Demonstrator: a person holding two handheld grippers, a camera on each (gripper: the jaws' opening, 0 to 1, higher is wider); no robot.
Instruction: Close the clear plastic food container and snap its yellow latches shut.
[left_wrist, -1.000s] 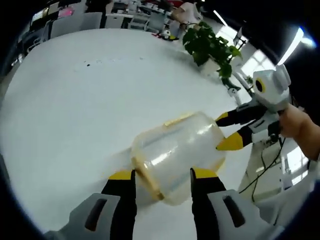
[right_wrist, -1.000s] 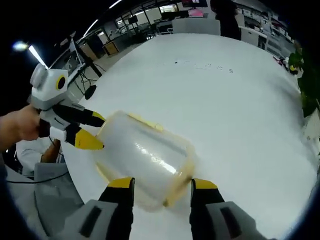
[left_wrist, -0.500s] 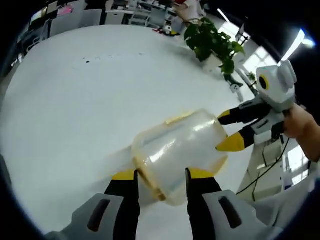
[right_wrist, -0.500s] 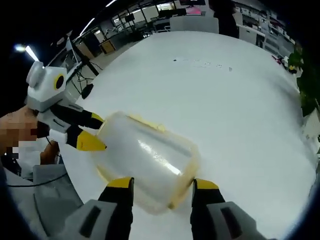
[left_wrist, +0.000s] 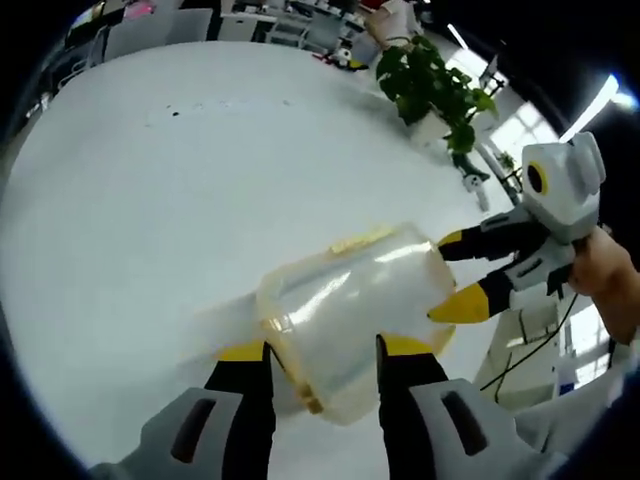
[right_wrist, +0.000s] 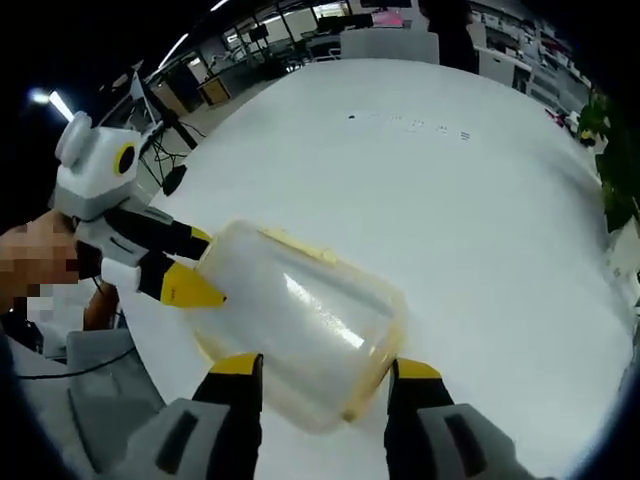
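While the clear container lies on its side on the white counter, I see the left gripper with jaws parted around its yellow-rimmed lid end, the tips at or near the walls; contact I cannot tell. The right gripper straddles the opposite end, jaws likewise spread. The container's long axis runs from one gripper to the other. A potted plant stands far off.

Clear plastic food container with yellow rim on white round table, between right gripper jaws; left gripper at its far-left end.
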